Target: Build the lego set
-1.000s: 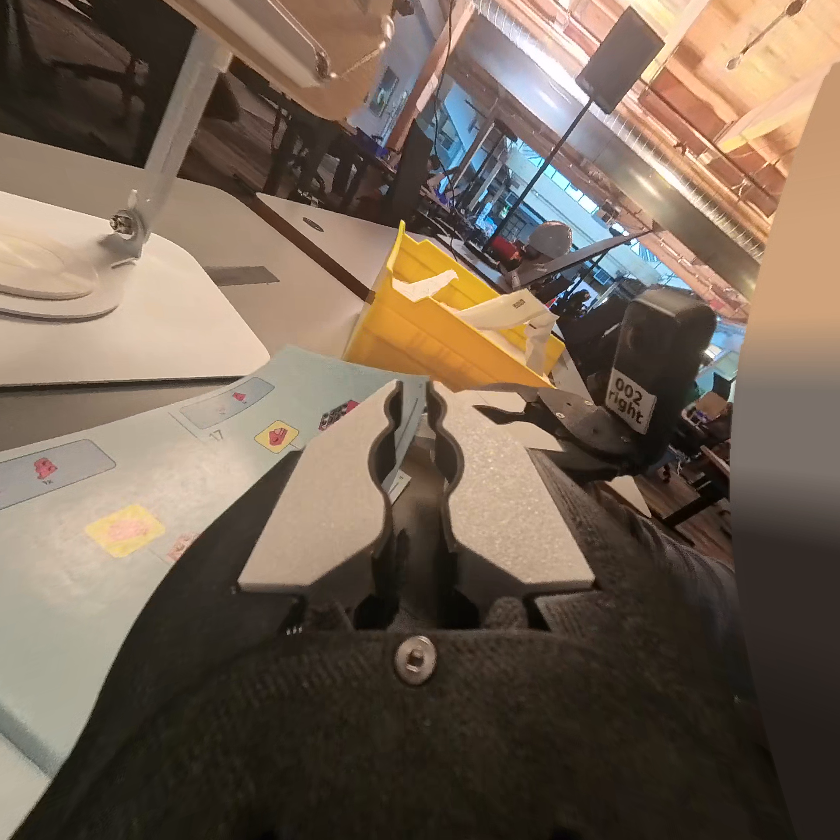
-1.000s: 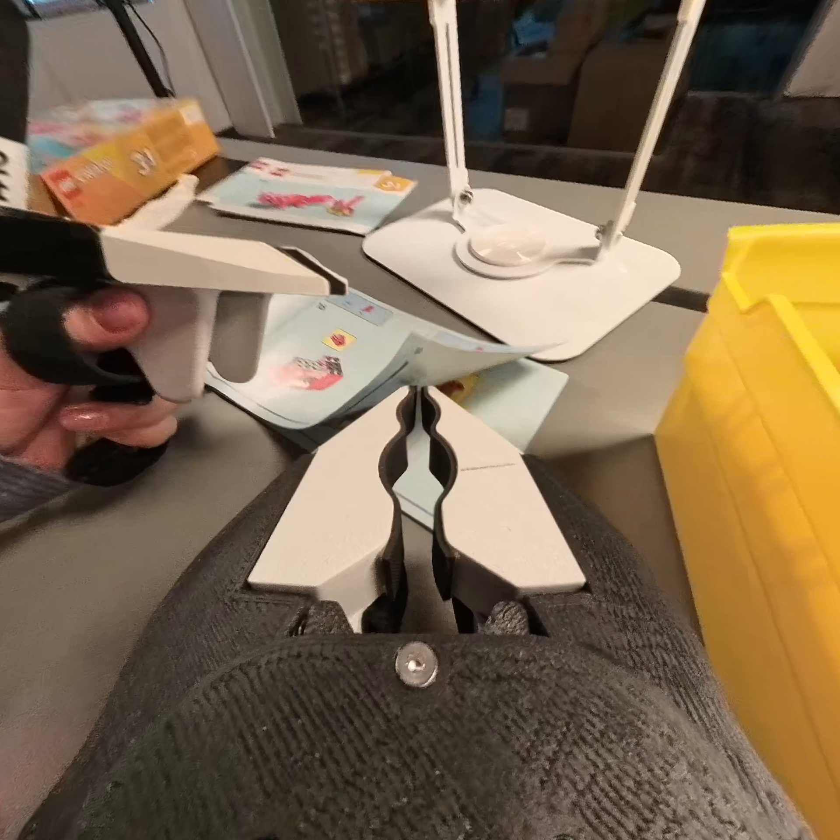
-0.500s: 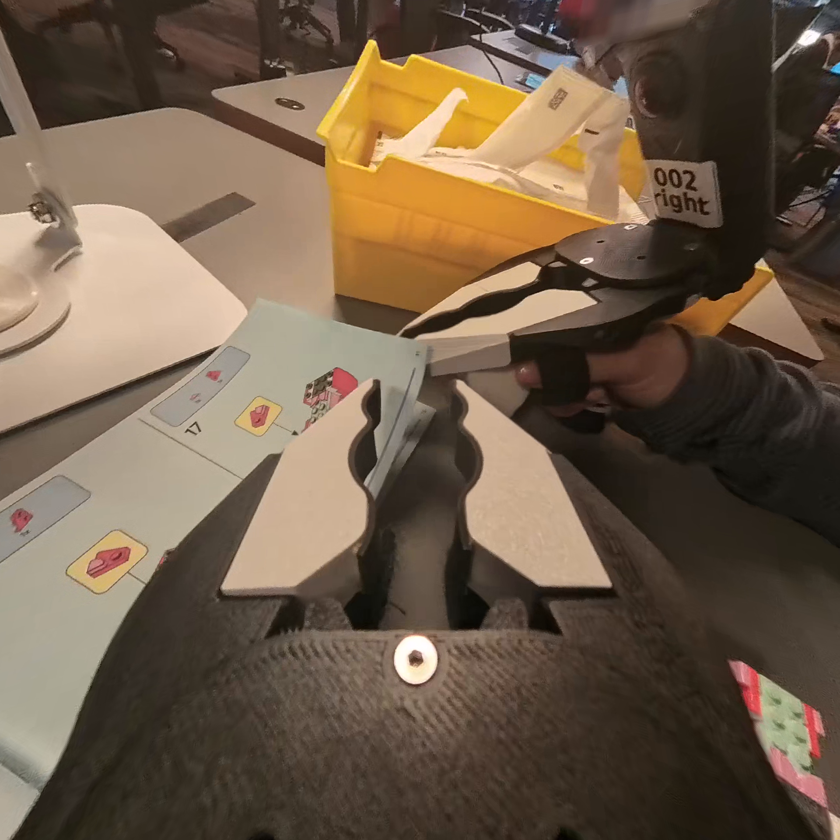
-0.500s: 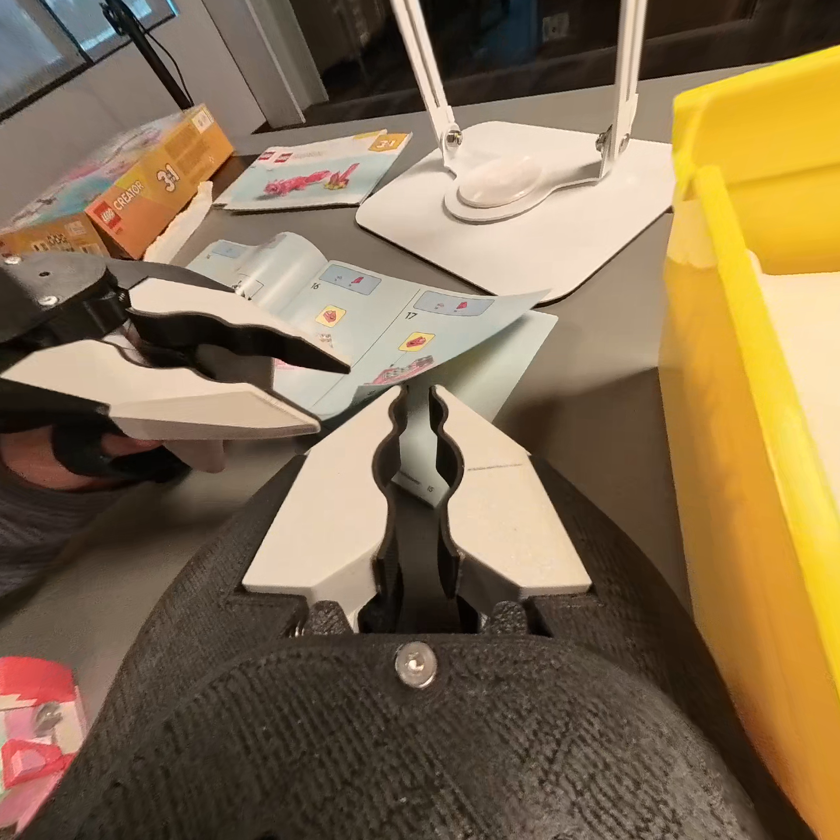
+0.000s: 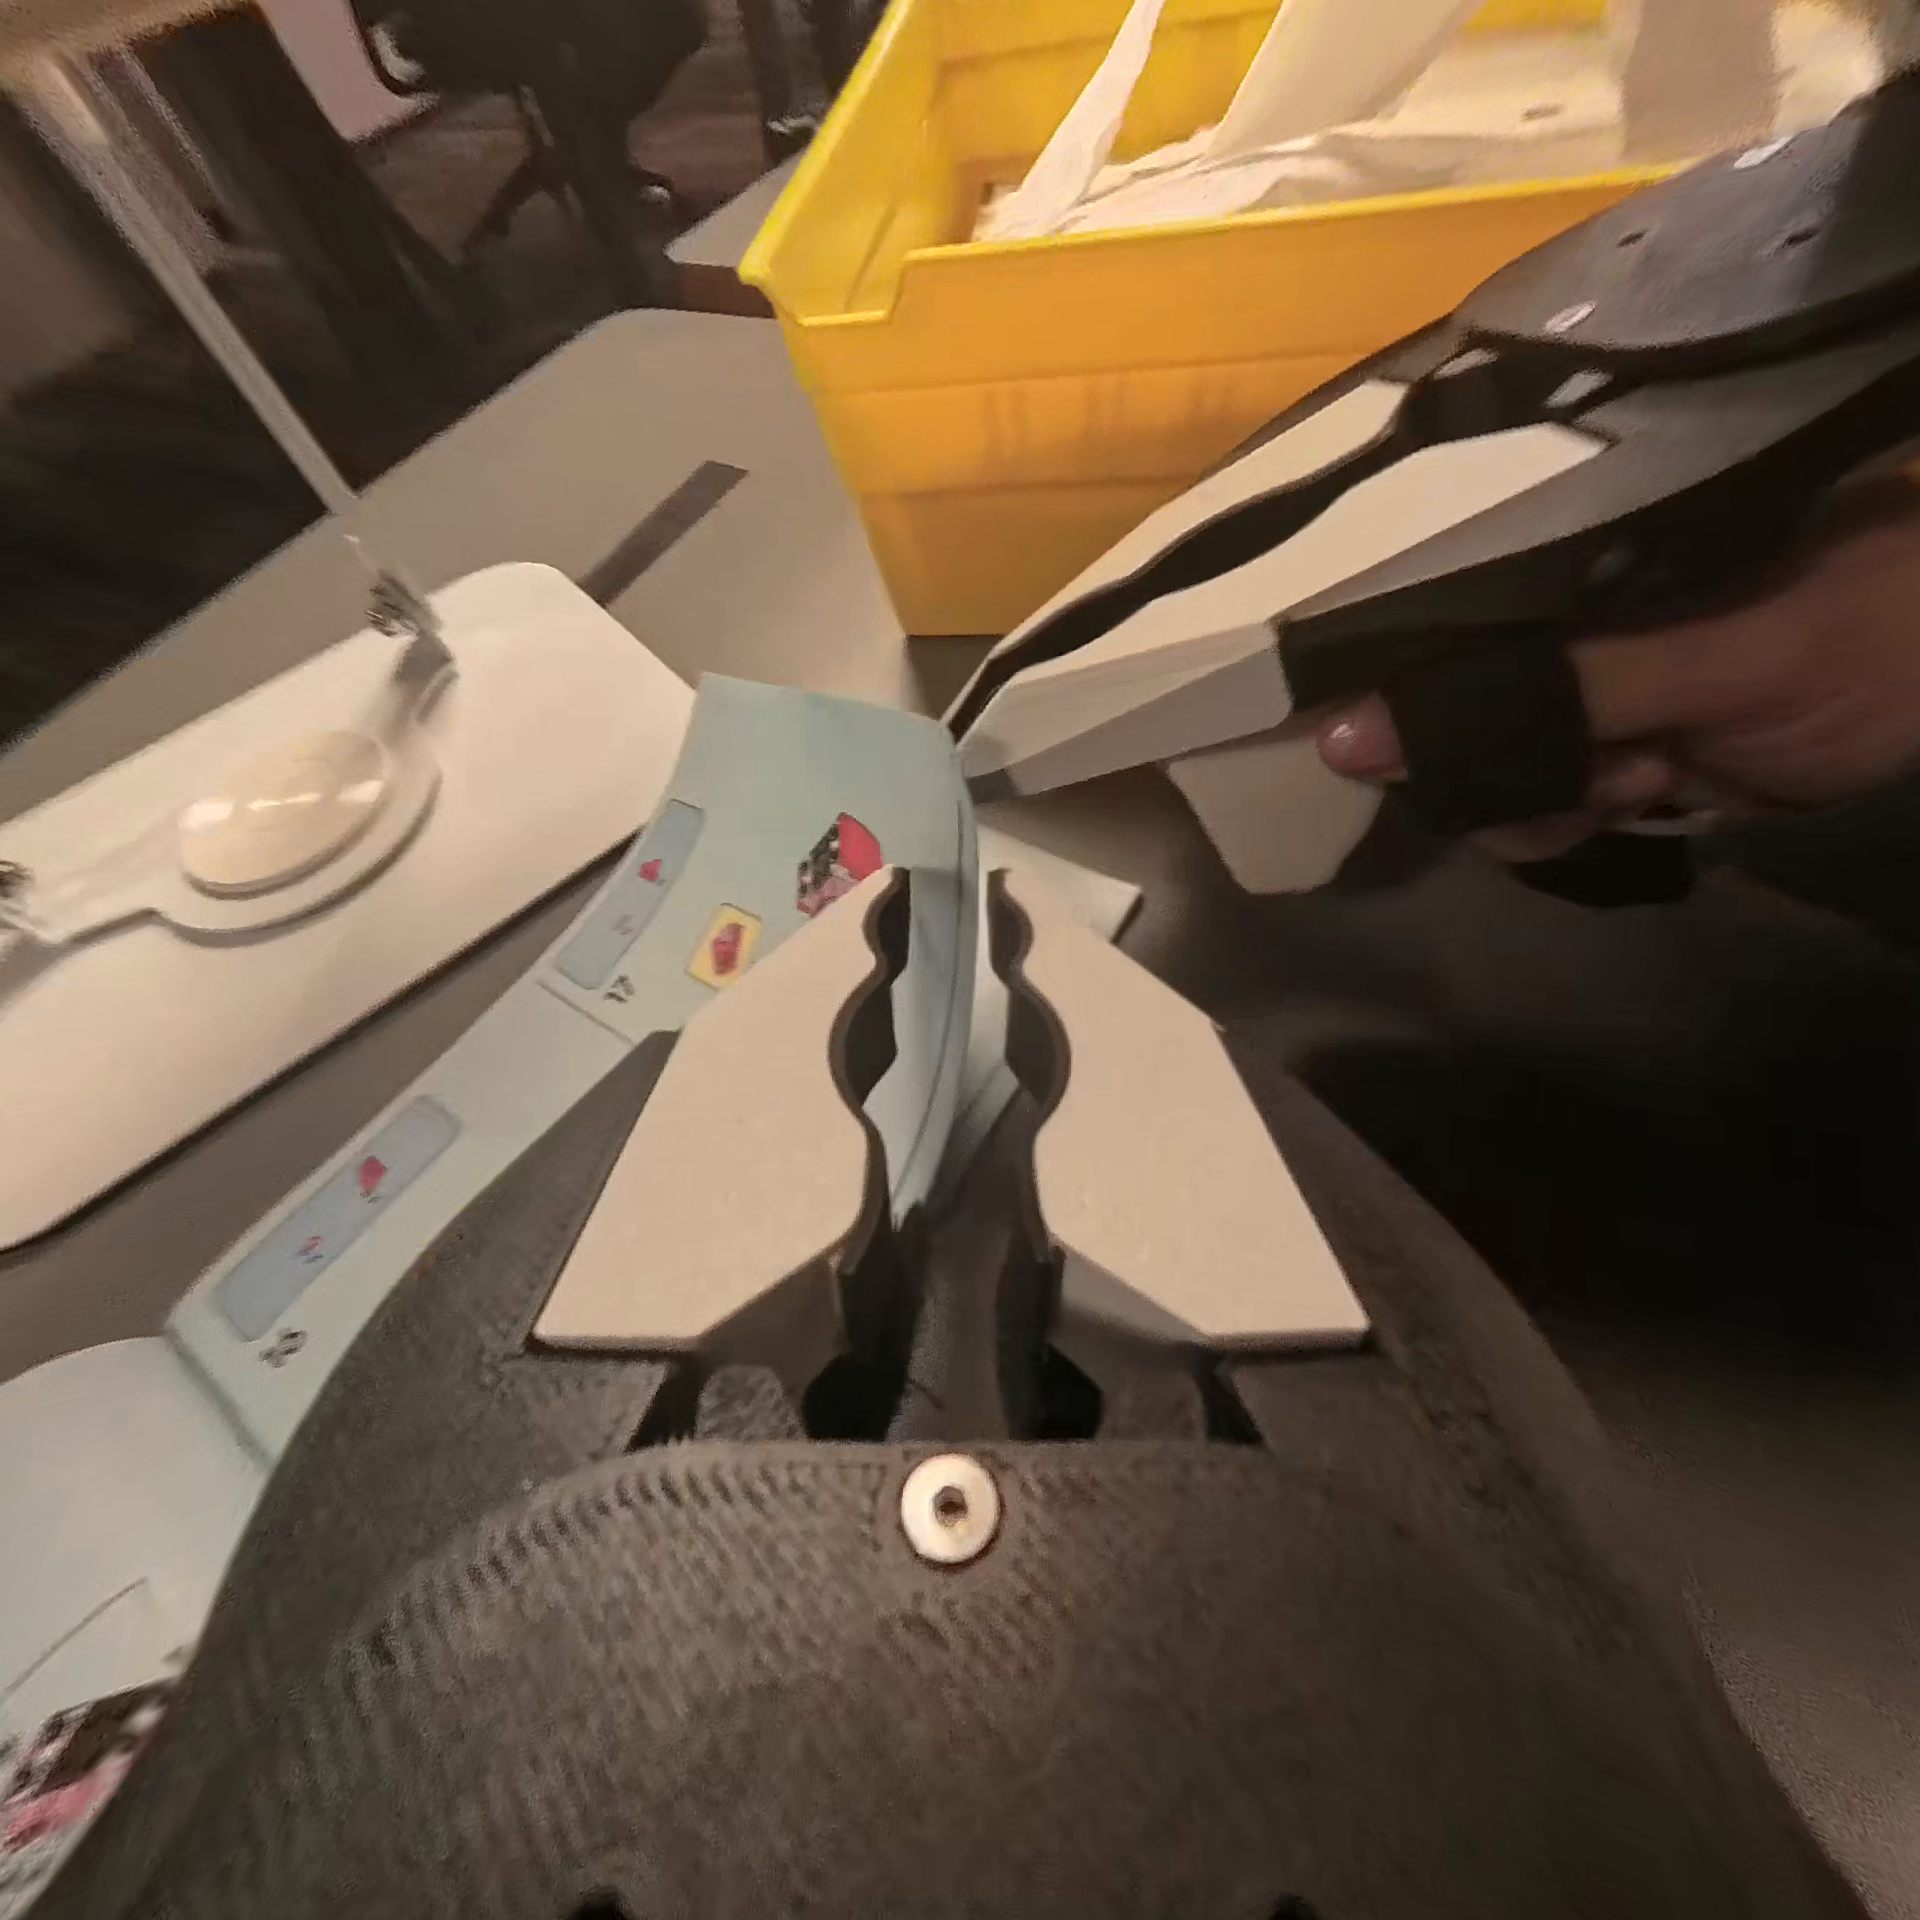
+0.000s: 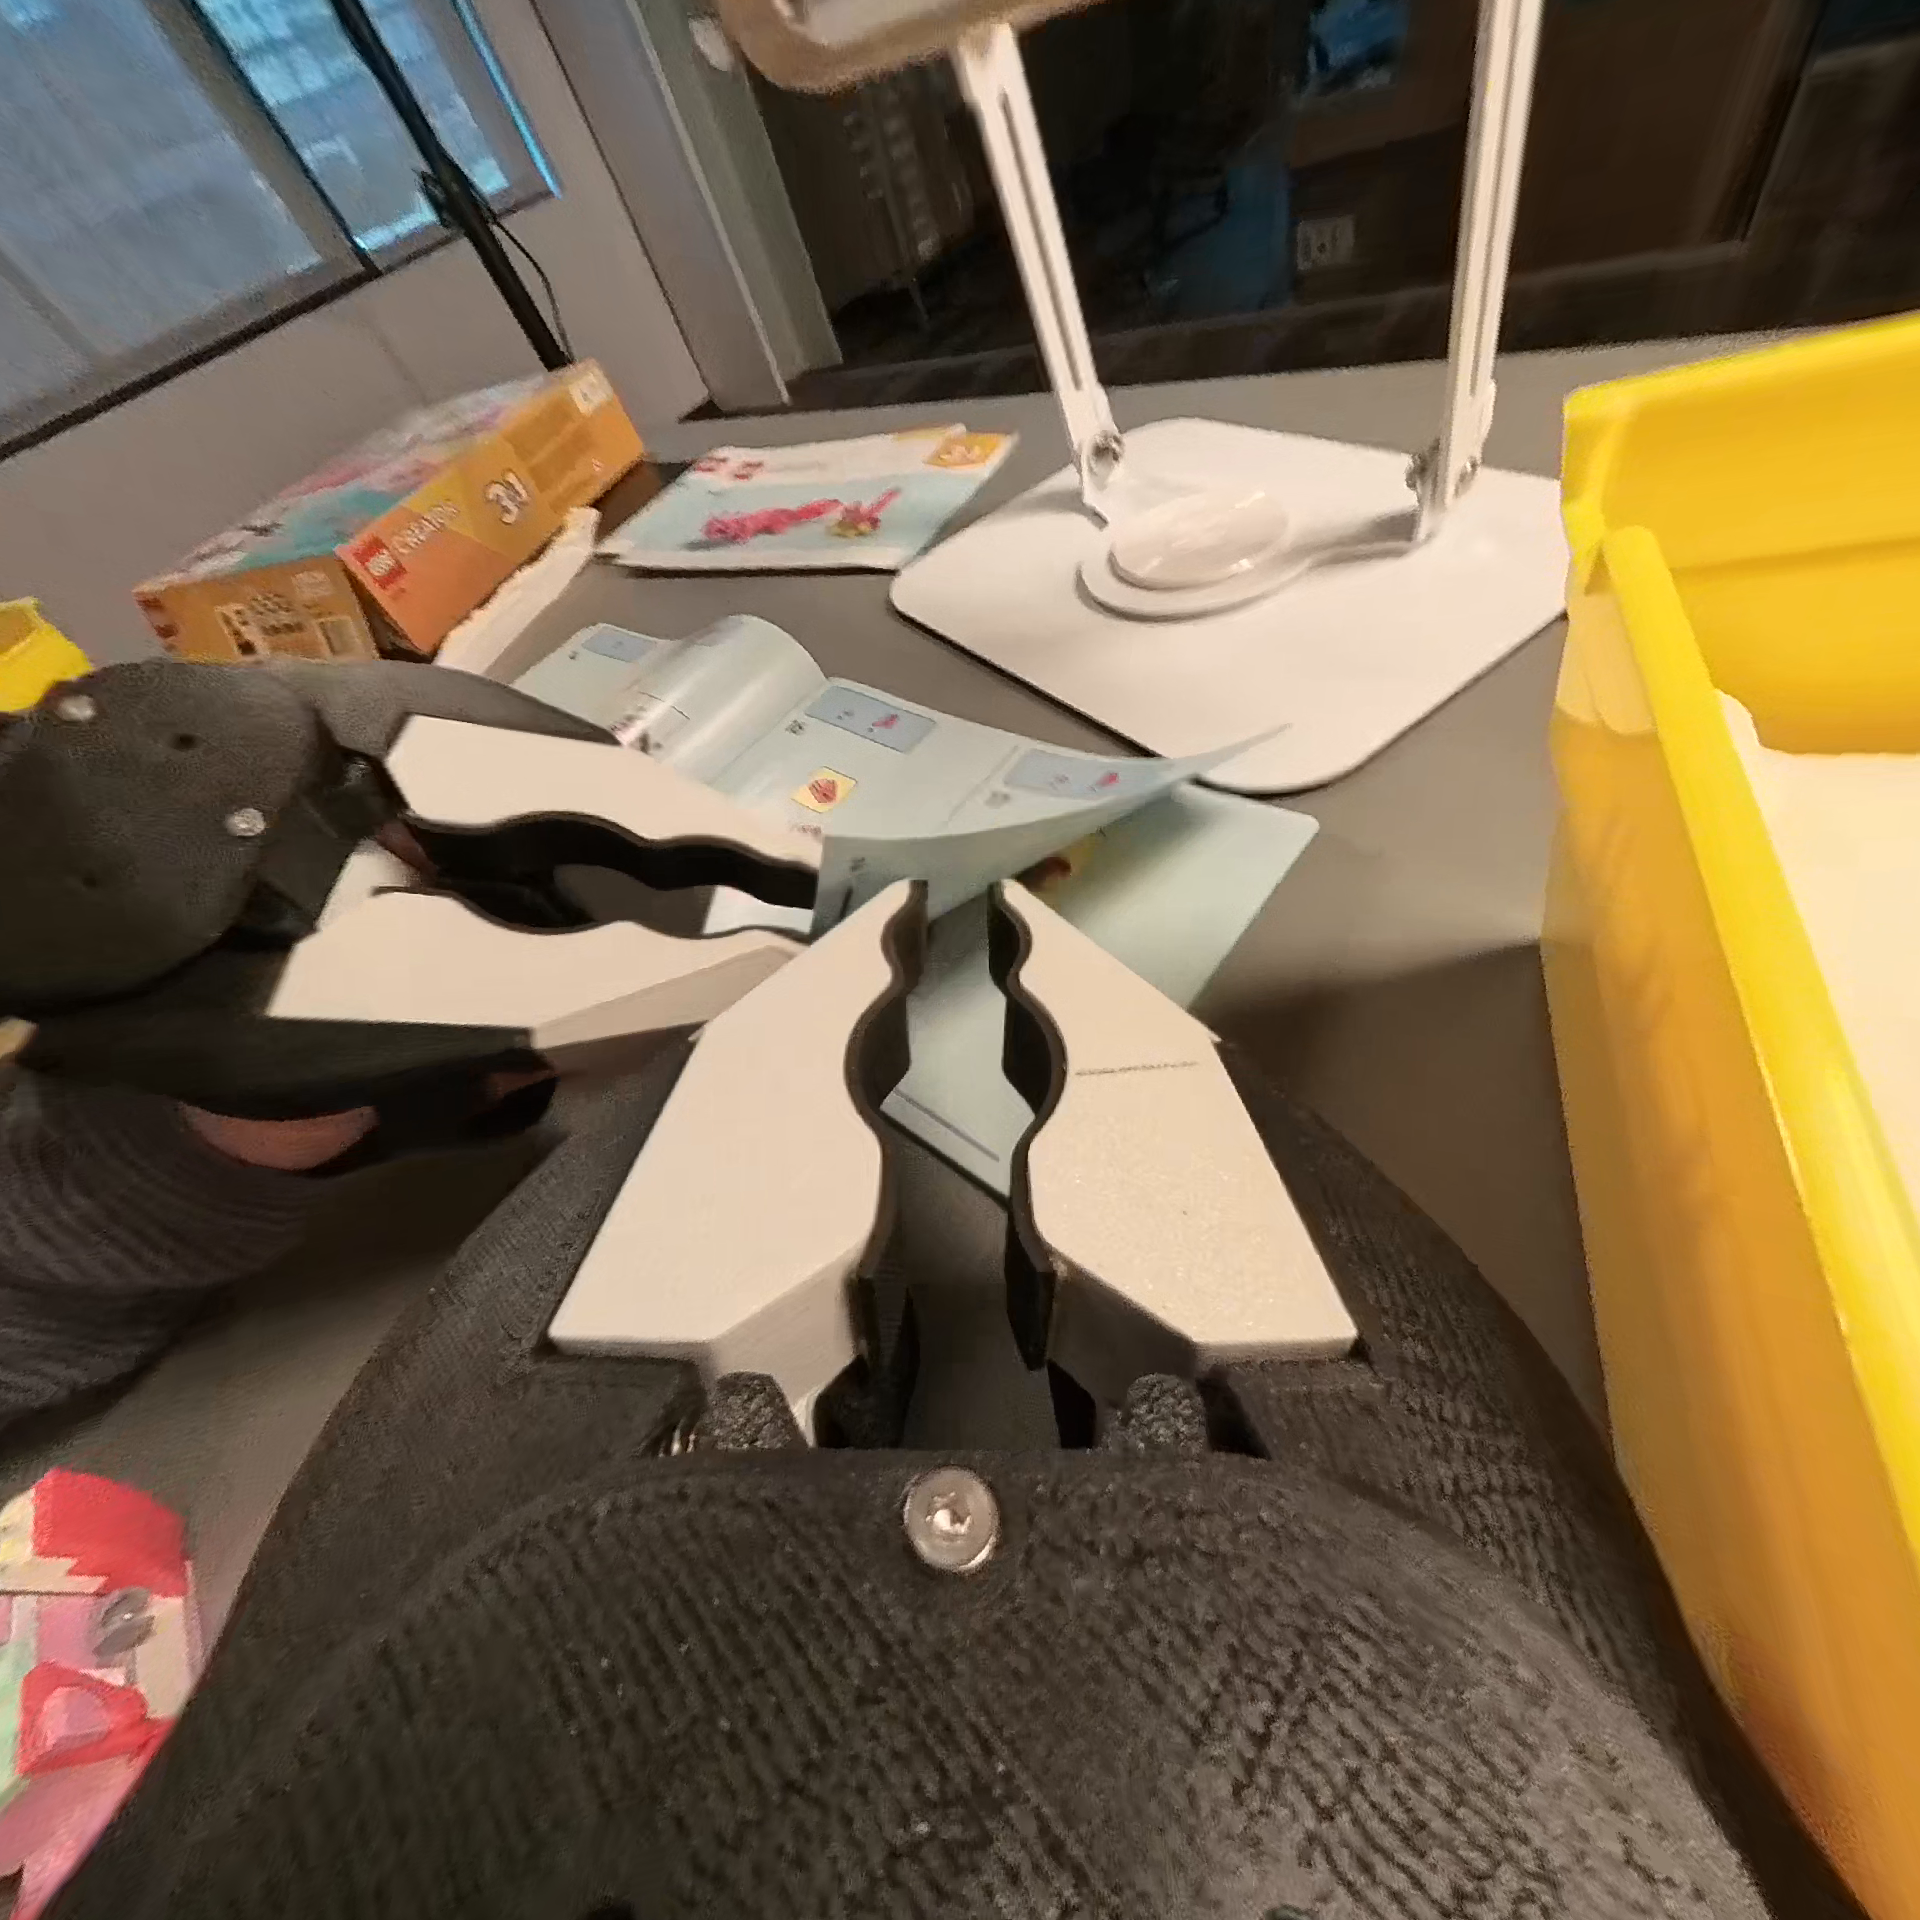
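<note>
The light-blue instruction booklet [image 6: 831, 748] lies open on the grey table [image 6: 1382, 977], its long axis running from about 10 o'clock to 4 o'clock in the right wrist view. One page [image 6: 997, 821] is lifted and curls upward, its free corner pointing toward 2 o'clock at the white lamp base [image 6: 1247, 644]. The pages carry small blue panels, a yellow square and red-pink brick drawings.

The left gripper [image 5: 948, 883] reaches in low from 6 o'clock, its jaws slightly apart with the raised page standing on edge between them; a gap shows on either side of the sheet, so it is not clamped. In the right wrist view it lies nearly level at 9 o'clock, a hand [image 6: 281, 1132] in a dark fingerless glove beneath it.

The right gripper [image 6: 956, 894] comes in from 6 o'clock with its jaws narrowly parted just under the lifted page, the flat lower page showing between the fingers; nothing is pinched. A yellow bin [image 6: 1714, 935] stands at 3 o'clock, a boxed brick set [image 6: 416, 530] at 10 o'clock, and a second booklet [image 6: 810, 499] at 11 o'clock.
</note>
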### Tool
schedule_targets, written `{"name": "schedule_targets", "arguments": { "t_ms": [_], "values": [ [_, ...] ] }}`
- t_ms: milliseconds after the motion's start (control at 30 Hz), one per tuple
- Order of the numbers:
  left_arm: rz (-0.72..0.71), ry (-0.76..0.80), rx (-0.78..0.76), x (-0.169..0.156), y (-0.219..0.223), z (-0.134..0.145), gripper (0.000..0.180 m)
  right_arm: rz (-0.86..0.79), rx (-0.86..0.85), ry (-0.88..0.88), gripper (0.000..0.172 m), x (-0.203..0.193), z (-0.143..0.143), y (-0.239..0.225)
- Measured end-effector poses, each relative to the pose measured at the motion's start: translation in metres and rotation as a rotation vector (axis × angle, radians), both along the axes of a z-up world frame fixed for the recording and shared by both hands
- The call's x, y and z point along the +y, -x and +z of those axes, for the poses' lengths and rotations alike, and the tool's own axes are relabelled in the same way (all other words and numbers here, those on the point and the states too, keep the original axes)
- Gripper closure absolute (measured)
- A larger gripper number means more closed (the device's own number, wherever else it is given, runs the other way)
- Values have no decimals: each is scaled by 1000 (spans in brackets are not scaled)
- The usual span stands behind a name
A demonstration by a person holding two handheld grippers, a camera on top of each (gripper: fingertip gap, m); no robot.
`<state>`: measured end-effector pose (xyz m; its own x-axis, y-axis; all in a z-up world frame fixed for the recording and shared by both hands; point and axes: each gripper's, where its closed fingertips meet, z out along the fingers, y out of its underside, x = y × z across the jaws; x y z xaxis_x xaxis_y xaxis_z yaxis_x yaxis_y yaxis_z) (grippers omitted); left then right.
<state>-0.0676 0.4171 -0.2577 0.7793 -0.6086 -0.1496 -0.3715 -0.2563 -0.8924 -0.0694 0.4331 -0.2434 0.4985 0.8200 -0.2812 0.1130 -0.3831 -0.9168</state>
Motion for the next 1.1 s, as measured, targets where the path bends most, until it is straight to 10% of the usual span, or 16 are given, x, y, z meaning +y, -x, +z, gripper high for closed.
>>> {"name": "schedule_targets", "arguments": {
  "t_ms": [233,433,1100],
  "values": [
    [34,-150,133,0,15,6,180,119,38,-360,140,-22,31,10],
    [-3,-250,297,-5,18,5,180,237,-256,-807,127,-44,17,16],
    [-91,-375,416,-14,16,6,180,305,-399,-937,120,-49,0,12]
  ]
}}
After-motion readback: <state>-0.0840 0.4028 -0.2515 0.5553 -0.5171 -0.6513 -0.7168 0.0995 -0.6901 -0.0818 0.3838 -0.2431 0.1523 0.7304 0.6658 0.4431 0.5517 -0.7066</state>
